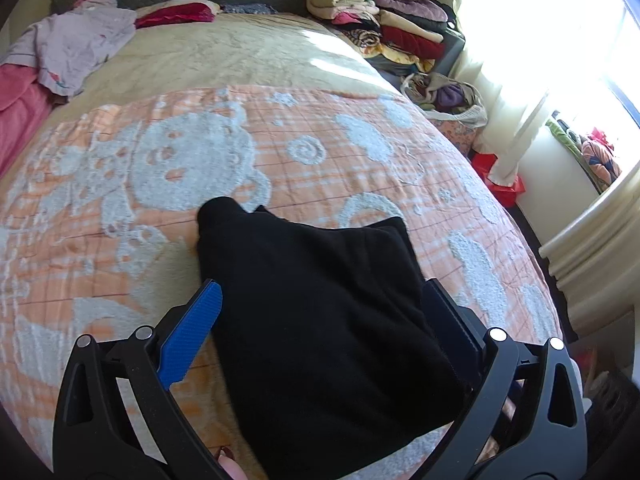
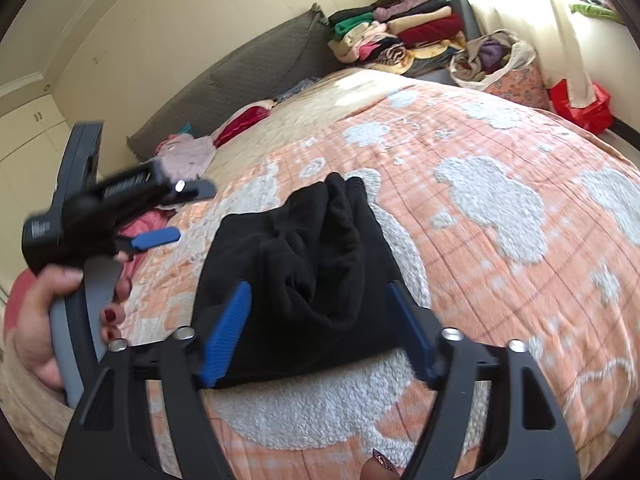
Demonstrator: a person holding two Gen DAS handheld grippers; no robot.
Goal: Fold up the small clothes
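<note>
We see the black garment [image 2: 304, 276] lying folded into a compact bundle on the orange patterned blanket [image 2: 500, 168], set flat so the fold stays put. Our right gripper [image 2: 320, 324] hovers at its near edge, jaws spread wide with the cloth between but not pinched, so we judge it released. Our left gripper [image 2: 176, 212], at nine o'clock from the bundle in the right wrist view, stands wide open too and holds nothing. From the left wrist view the garment fills six o'clock. Stacked folded clothes [image 1: 380, 20] wait at one o'clock; an unfolded lilac garment [image 1: 76, 44] lies at ten o'clock, probably next.
</note>
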